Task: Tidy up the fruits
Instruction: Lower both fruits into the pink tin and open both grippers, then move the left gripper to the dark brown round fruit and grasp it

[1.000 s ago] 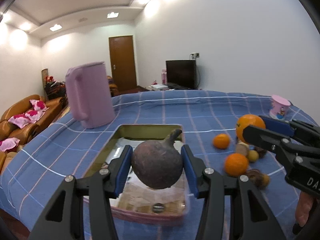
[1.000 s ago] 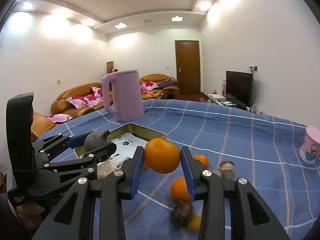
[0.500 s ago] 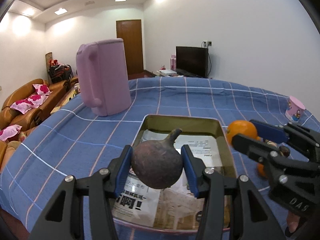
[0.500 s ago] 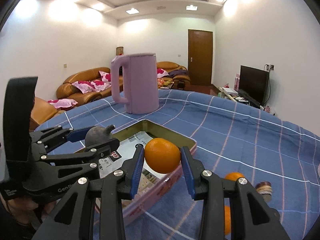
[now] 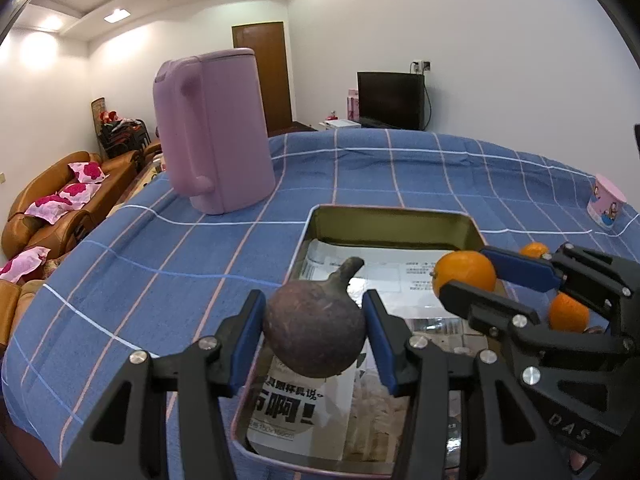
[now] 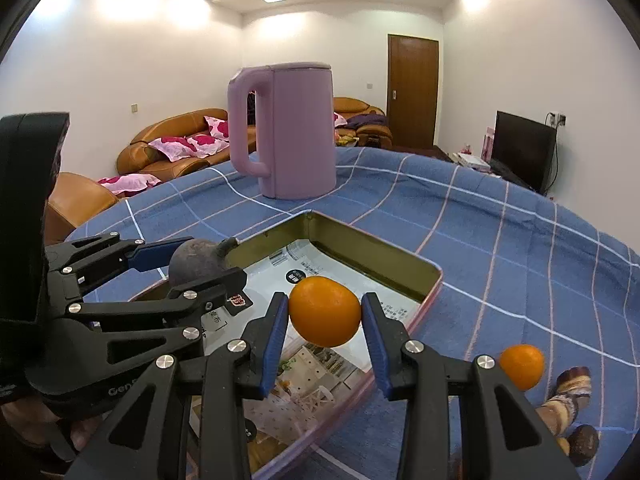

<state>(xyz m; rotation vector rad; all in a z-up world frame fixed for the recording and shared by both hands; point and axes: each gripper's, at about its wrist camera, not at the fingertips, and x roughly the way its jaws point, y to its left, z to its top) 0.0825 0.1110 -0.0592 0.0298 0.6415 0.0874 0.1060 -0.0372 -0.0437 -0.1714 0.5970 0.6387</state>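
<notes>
Holding fruit in both grippers above the tin tray [image 5: 394, 216]. Left gripper [image 5: 315, 334] is clamped on a dark purple fruit [image 5: 315, 330], stem pointing up and forward, blue pads pressing its widest part from either side. Right gripper [image 6: 325, 318] is clamped on an orange [image 6: 325, 311], likewise at the equator; seen from the left wrist view it hangs over the tray's right side.

Tray sits on the blue checked cloth [image 5: 168, 264], lined with printed paper [image 6: 304, 276]. No fruit visible inside it yet. Pink kettle [image 5: 214, 132] stands behind the tray, well apart. More fruit lies on the cloth right of the tray: a smaller orange [image 6: 522, 366] and some brownish pieces, too blurred at the frame edge to identify.

Handling, as judged:
- Purple fruit looks hard-shelled and firm; rind seems matte, grip likely secure.
- Orange has slight give, smooth peel; round, so it may roll once released.
- Both probably light for these claws.
- Paper lining offers little to stop rolling; lowering close to the tray floor before letting go seems wise.
</notes>
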